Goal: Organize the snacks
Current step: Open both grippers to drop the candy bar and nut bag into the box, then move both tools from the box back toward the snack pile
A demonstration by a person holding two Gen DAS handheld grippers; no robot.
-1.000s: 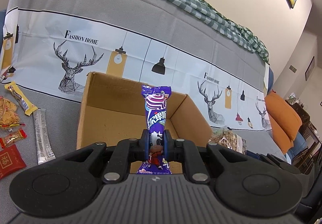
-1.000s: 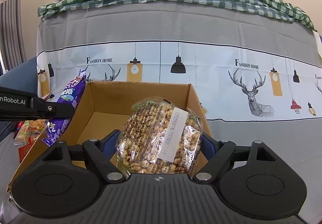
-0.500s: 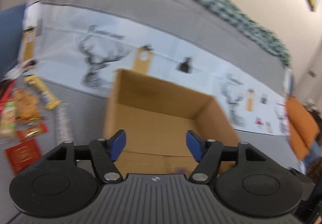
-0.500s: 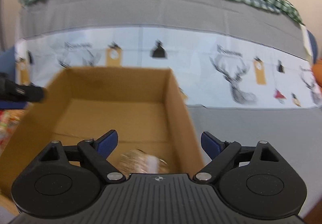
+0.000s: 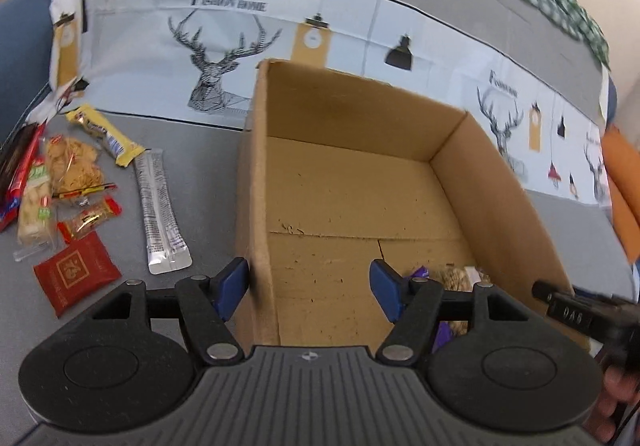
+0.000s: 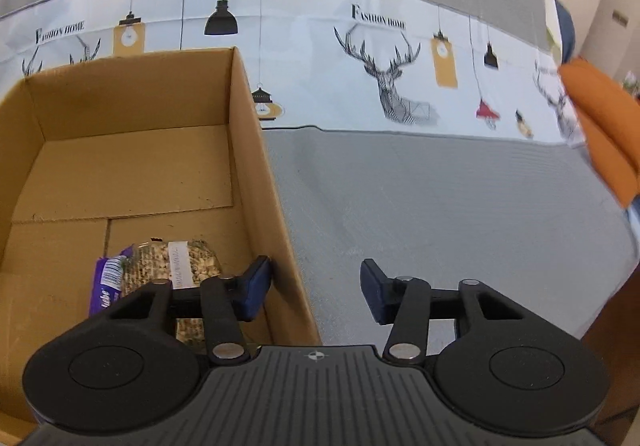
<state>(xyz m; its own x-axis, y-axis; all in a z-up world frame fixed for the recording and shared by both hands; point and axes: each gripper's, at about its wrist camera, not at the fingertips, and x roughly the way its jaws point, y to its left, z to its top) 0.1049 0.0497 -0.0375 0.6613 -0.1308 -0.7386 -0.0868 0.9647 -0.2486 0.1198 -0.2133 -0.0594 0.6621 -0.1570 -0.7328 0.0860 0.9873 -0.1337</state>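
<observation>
An open cardboard box [image 5: 352, 125] stands on the grey sofa seat; it also shows in the right wrist view [image 6: 244, 133]. Inside, near the front, lie a clear bag of puffed grain [image 6: 176, 266] and a purple candy packet [image 6: 107, 282]; both show partly in the left wrist view, the bag [image 5: 456, 278] behind my finger. My left gripper [image 5: 308, 288] is open and empty, straddling the box's left wall. My right gripper [image 6: 316, 286] is open and empty, straddling the box's right wall.
Several loose snacks lie left of the box: a silver stick pack [image 5: 160, 213], a yellow bar [image 5: 104, 135], a red packet [image 5: 76, 272], a small orange candy [image 5: 90, 221], a crisps bag [image 5: 74, 165]. An orange cushion [image 6: 604, 125] lies at the right. Printed cloth covers the sofa back.
Both grippers opened and dropped their loads into the box: the left let go the purple packet, the right the grain bag. Both then swung outward, left gripper leftward and right gripper rightward.
</observation>
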